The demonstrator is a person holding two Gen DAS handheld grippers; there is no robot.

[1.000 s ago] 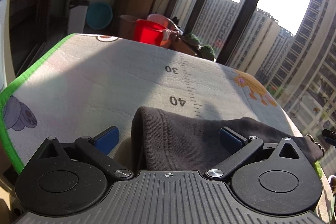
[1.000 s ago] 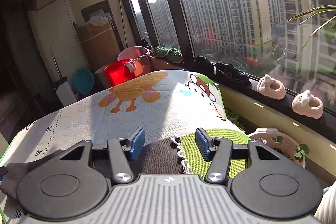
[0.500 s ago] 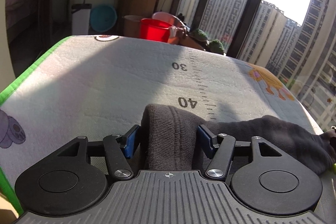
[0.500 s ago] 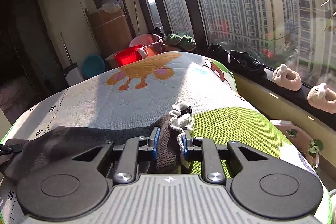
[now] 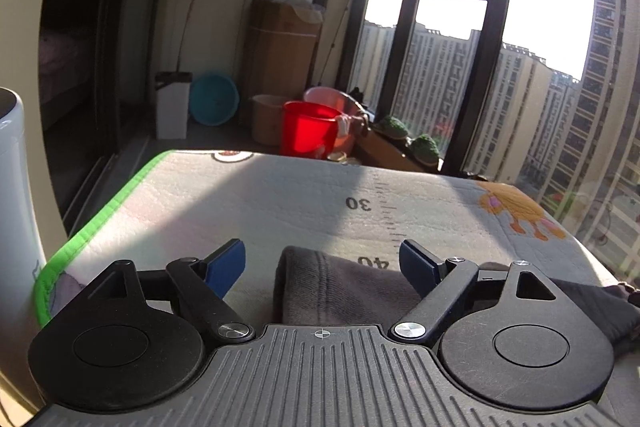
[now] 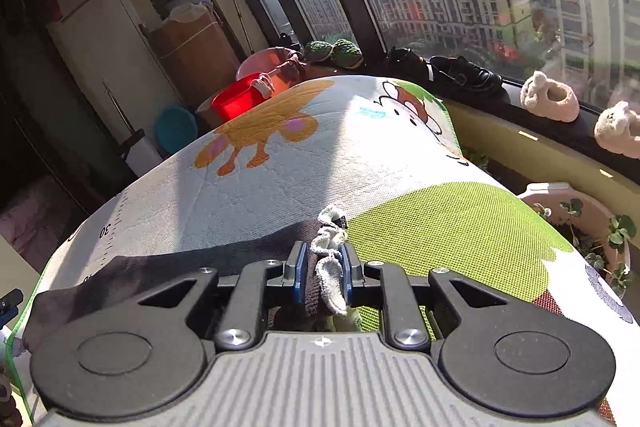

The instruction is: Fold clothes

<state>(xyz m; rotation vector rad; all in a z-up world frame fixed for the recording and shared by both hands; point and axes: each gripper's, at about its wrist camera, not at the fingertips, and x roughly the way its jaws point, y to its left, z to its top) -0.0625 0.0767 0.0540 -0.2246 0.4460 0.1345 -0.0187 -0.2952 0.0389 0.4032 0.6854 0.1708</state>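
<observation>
We see the left gripper jaws opening around the dark grey garment on the play mat, our right gripper pinching its frilled edge

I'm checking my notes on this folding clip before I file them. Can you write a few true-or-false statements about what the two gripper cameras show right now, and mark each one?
1. The right gripper is clamped on the dark garment's end with the pale trim. True.
2. The left gripper is pinching the garment's ribbed end. False: its jaws are opening, and the cloth lies between the blue pads without touching them.
3. The garment lies on a printed mat with a ruler scale. True.
4. A red bucket stands on the mat. False: it stands on the floor beyond the mat's far edge.
5. Two pale fluffy slippers sit on the window ledge. True.
</observation>
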